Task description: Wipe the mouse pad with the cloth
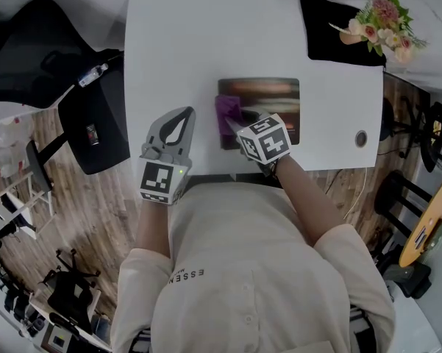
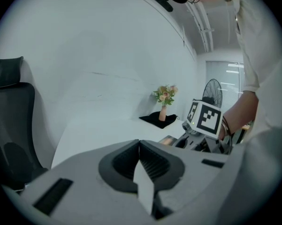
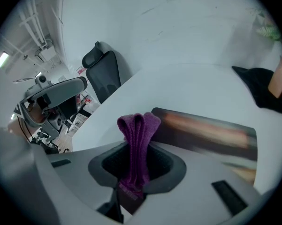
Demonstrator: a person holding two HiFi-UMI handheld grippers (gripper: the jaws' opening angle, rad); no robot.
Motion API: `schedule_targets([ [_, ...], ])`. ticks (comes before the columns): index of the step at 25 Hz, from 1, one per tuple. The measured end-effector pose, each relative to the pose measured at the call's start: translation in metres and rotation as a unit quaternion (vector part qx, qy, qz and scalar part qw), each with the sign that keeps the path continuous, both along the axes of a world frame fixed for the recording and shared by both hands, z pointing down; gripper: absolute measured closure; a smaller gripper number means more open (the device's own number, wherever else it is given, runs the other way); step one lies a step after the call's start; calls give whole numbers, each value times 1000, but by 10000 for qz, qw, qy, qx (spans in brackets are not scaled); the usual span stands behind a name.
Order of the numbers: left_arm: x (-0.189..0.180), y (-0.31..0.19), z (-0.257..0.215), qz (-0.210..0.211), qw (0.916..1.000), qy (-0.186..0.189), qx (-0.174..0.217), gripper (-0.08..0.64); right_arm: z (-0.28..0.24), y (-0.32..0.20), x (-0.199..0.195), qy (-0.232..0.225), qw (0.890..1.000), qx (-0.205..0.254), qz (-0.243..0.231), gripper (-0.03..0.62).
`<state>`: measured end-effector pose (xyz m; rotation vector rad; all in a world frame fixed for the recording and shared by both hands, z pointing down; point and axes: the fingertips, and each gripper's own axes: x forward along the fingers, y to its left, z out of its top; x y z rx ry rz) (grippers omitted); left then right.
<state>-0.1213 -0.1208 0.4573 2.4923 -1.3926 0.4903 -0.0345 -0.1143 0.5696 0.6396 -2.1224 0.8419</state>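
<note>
Jaws of the right gripper [image 3: 137, 150] clamp the cloth [image 3: 138, 125]; those of the left gripper [image 2: 140, 145] meet, empty.

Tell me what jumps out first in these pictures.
A purple cloth is pinched in the right tongs, at the left end of a dark mouse pad on the white table. The left tongs are shut and empty to its left, and pink flowers stand at the far right corner.

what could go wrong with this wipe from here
1. The cloth is pinched as a narrow bunch in the right gripper; it may slip out or wipe only a thin strip.
2. The left gripper is shut and empty, off the mouse pad over bare table, so nothing pins the pad; it might slide.
</note>
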Motion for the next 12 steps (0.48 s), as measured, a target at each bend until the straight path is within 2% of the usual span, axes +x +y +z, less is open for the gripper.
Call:
schedule_targets([
  [12,33,-4,-4,110,9999,66,34,557,2,-5,38,-96,9999,-49,117,494],
])
